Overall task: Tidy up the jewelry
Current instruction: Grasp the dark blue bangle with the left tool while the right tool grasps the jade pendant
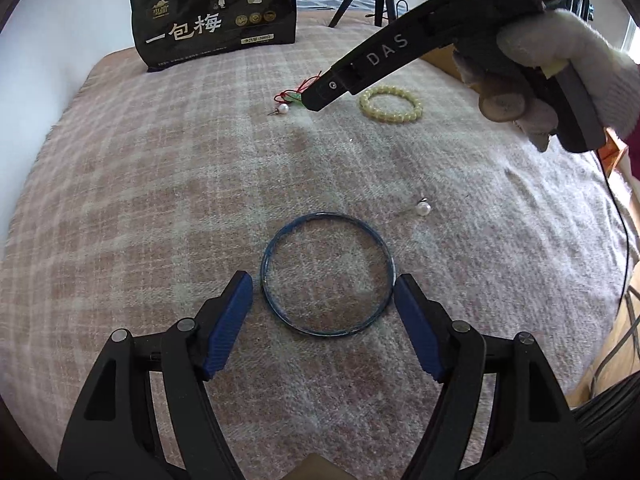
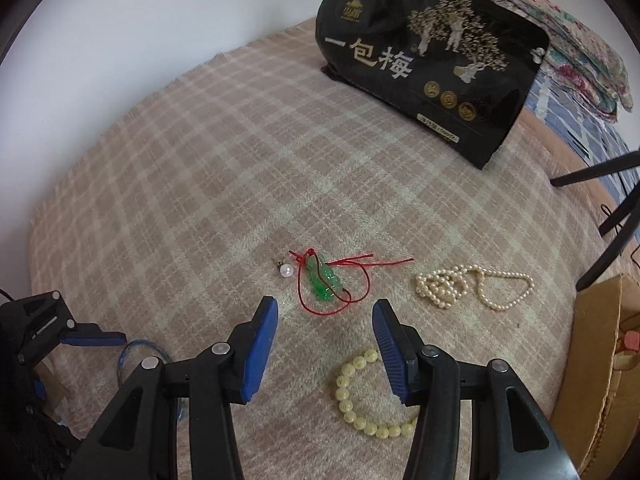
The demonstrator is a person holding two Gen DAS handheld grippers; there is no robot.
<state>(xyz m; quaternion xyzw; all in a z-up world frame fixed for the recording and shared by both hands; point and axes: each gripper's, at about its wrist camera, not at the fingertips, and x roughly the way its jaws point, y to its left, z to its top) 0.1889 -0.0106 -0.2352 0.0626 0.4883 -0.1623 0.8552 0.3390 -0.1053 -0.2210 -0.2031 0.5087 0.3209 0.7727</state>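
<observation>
Your work surface is a bed covered by a pink and cream plaid blanket, set against a white wall. A black snack bag with gold trees and Chinese lettering stands at the far side, folded floral bedding lies behind it, tripod legs rise at the right, and a cardboard box sits at the bed's right edge.

Your left claw is wide open and holds nothing; the blue bangle lies flat on the blanket between its blue fingertips, both very close to its rim; whether they touch it is hard to tell. One pearl earring rests just beyond the bangle to the right.

Your right claw, held in a white-gloved hand, is partly open and empty. The green pendant on its red cord lies just ahead of its tips, a second pearl earring beside it. The yellow bead bracelet lies under the right finger, and the pearl necklace sits further right
</observation>
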